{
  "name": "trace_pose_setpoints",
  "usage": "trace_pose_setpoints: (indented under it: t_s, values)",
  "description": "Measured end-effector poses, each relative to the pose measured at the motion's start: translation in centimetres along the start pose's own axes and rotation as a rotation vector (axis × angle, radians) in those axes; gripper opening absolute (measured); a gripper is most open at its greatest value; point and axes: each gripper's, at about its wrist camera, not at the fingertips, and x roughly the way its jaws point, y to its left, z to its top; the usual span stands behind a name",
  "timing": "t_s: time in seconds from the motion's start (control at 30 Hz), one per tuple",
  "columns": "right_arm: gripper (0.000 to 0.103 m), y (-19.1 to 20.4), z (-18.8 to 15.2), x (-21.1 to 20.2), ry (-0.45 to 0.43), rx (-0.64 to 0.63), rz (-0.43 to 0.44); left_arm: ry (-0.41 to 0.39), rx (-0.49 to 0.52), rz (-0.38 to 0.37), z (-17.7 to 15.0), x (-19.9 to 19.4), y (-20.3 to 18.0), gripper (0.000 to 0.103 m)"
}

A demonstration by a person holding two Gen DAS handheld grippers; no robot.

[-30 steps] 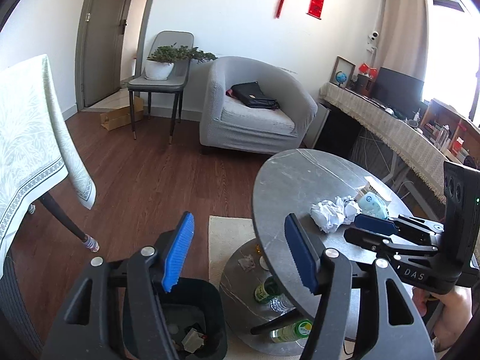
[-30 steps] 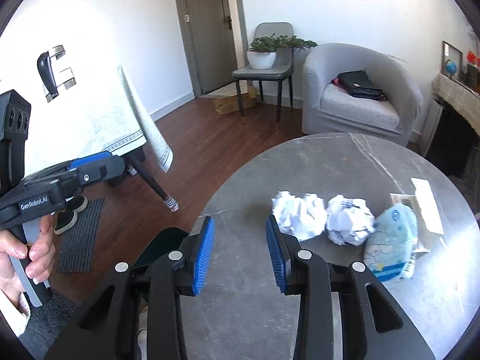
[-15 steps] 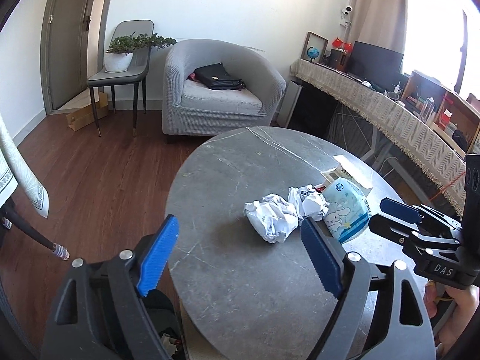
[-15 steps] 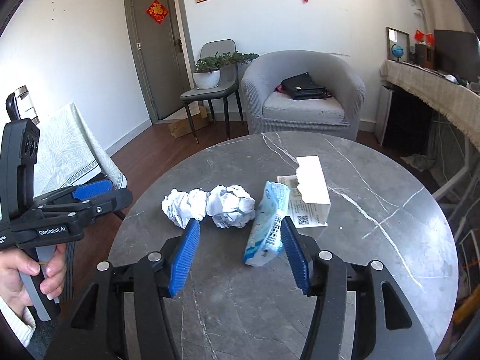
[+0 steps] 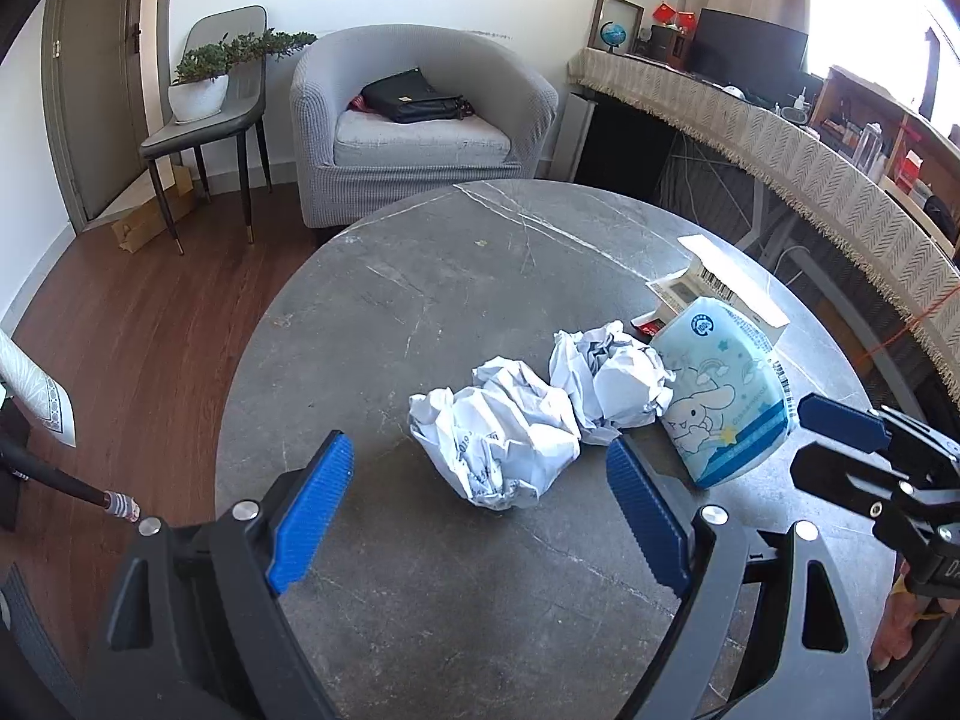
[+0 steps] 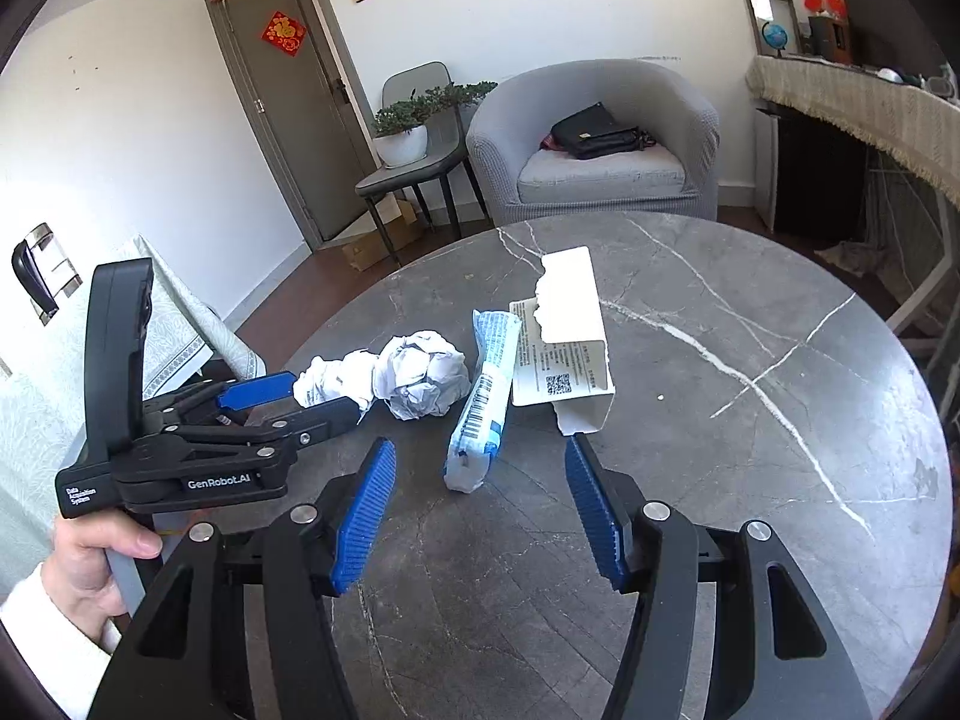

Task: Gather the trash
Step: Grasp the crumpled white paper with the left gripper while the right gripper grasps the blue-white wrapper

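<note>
Two crumpled white paper balls lie on the round grey marble table. The nearer ball sits just ahead of my left gripper, which is open, its blue pads on either side without touching. The second ball rests against a light blue tissue pack. Behind it lies a torn white box. My right gripper is open, and the near end of the tissue pack lies between its fingertips, untouched. The right wrist view also shows the left gripper around a ball.
Behind the table stands a grey armchair with a black bag on it. A chair with a potted plant is at the back left. A cloth-covered desk runs along the right. A hand holds the left gripper's handle.
Both grippers have swung from beside the table to over it and come close to the trash. Both pairs of jaws have widened. The floor bin has left the left wrist view.
</note>
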Motion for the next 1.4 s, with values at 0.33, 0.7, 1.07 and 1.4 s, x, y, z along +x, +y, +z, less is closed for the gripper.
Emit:
trace_pose_setpoints:
  t_s: [0.33, 0.7, 1.07, 1.4]
  values:
    - [0.06, -0.8, 0.0, 0.8, 0.013, 0.087, 0.073, 0.009, -0.065, -0.088, 0.9, 0.9, 1.1, 0.075]
    - [0.055, -0.8, 0.4, 1.3, 0.021, 0.106, 0.1, 0.01, -0.123, -0.14, 0.3, 0.5, 2.4, 0.057]
    - [0.043, -0.8, 0.8, 1.9, 0.004, 0.126, 0.075, -0.044, -0.139, -0.132, -0.8, -2.9, 3.7, 0.056]
    - [0.01, 0.7, 1.6, 2.5, -0.001, 0.067, -0.015, -0.04, -0.085, -0.083, -2.7, -4.1, 4.2, 0.056]
